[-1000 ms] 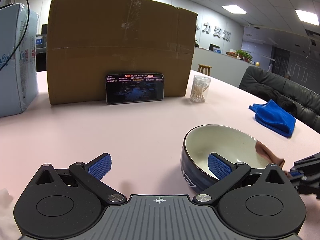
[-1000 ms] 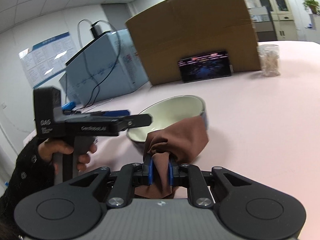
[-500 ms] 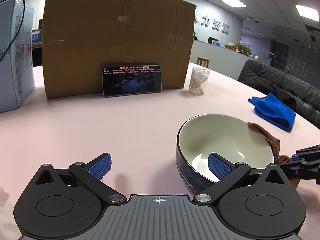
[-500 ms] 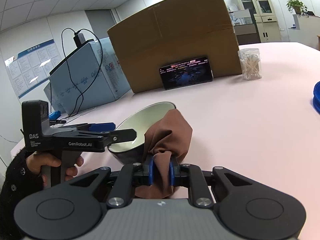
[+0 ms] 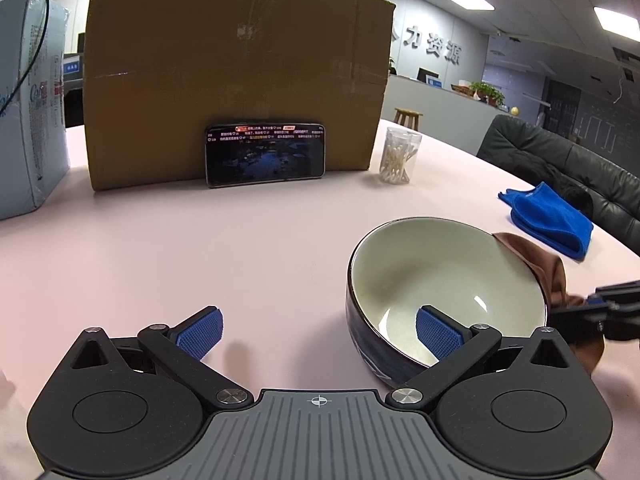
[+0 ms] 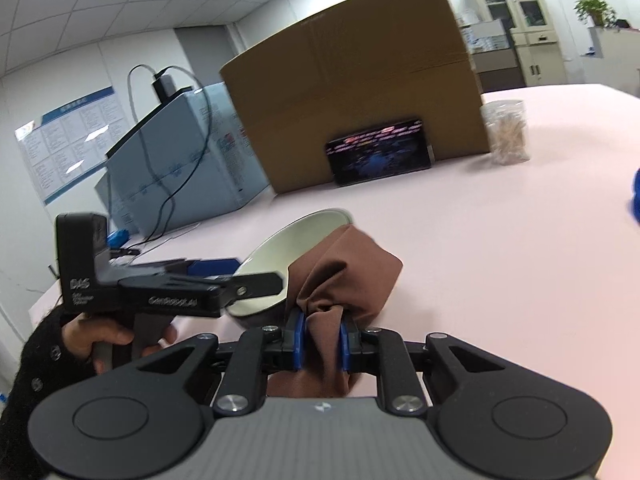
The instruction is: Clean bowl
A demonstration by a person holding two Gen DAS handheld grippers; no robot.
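Note:
A dark blue bowl with a cream inside is tilted on the pink table. My left gripper is open, with its right finger inside the bowl and its left finger out on the table. My right gripper is shut on a brown cloth, which lies against the bowl's rim. The cloth also shows at the bowl's right edge in the left wrist view.
A big cardboard box stands at the back with a phone leaning on it. A jar of cotton swabs is to its right, a pale blue carton to its left. A blue cloth lies at the right edge.
The bowl has tipped up on its side, with its opening turned more towards the left gripper. The right gripper with the brown cloth has moved along the bowl's rim.

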